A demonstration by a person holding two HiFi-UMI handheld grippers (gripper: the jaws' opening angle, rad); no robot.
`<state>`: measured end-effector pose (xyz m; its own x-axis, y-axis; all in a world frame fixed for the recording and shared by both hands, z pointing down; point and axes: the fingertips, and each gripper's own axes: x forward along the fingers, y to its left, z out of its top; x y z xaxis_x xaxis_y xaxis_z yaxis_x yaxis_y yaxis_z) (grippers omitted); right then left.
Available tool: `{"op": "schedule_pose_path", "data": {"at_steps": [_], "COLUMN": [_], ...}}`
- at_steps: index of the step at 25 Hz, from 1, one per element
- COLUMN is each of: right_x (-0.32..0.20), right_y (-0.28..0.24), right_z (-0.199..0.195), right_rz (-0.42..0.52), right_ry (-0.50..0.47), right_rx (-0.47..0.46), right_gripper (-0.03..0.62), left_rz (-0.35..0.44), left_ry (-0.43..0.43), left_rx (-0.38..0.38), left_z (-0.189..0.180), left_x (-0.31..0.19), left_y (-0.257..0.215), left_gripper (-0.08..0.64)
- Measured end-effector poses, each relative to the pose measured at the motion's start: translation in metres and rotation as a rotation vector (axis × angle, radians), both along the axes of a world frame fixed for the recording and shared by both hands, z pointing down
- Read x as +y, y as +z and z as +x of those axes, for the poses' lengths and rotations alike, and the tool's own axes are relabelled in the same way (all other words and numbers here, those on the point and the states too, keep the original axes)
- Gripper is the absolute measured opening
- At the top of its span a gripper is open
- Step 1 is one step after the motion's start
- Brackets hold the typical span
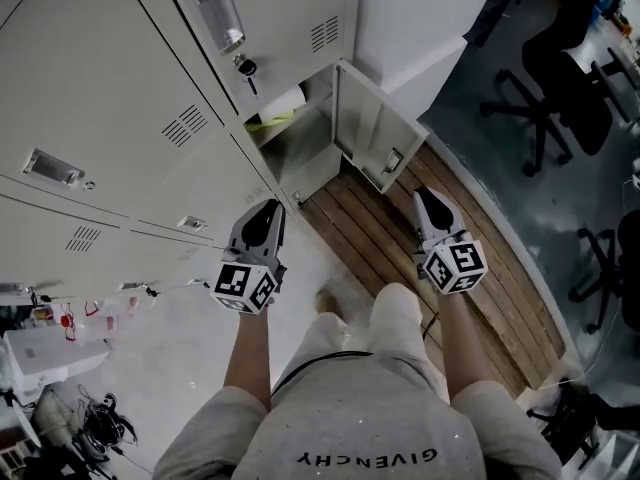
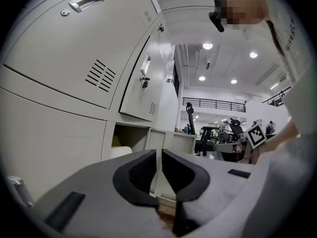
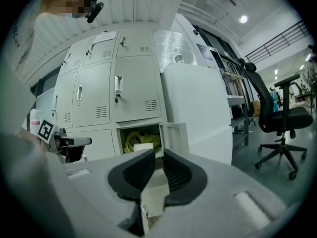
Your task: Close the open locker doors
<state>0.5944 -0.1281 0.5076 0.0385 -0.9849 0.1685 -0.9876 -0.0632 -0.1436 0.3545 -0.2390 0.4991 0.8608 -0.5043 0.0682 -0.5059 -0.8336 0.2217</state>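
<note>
One bottom locker (image 1: 290, 133) stands open, with a white roll and something yellow inside. Its grey door (image 1: 375, 133) swings out to the right over the wooden strip. The right gripper view shows the same door (image 3: 174, 138) beside the compartment (image 3: 141, 139). My left gripper (image 1: 268, 206) points at the locker row just left of the opening, its jaws closed to a thin slit (image 2: 158, 157) with nothing in them. My right gripper (image 1: 428, 194) is near the door's outer edge, apart from it. Its jaws (image 3: 158, 160) are slightly parted and hold nothing.
The other locker doors (image 1: 110, 98) are closed. A wooden floor strip (image 1: 400, 248) runs under the open door. Office chairs (image 1: 560, 78) stand at the right, and clutter (image 1: 50, 368) lies at the lower left. A white wall (image 1: 410, 18) adjoins the lockers.
</note>
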Motion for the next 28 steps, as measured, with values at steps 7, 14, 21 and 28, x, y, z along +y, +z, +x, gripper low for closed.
{"op": "schedule_pose_path", "data": {"at_steps": [7,14,21,28], "right_x": [-0.028,-0.059,-0.077,-0.083], "right_y": [0.022,0.03,0.04,0.043], "right_z": [0.031,0.059,0.062,0.055], "right_rz": [-0.035,-0.052,-0.052,-0.055], "right_ry": [-0.055,-0.148,-0.259,-0.322], "right_rx": [-0.002,-0.002,-0.025,-0.005], "right_gripper": [0.079,0.118,0.129,0.109], "left_rz": [-0.016,-0.016,-0.006,-0.019], "left_ry": [-0.109,-0.222,-0.306,-0.345], "left_rx": [-0.031,-0.013,-0.016,-0.027], "left_z": [-0.002,0.013,0.018,0.019], "left_x": [-0.01,-0.014,-0.013,-0.006], "left_y": [0.014,0.019,0.023,0.033], "left_gripper": [0.031,0.031,0.031,0.031]}}
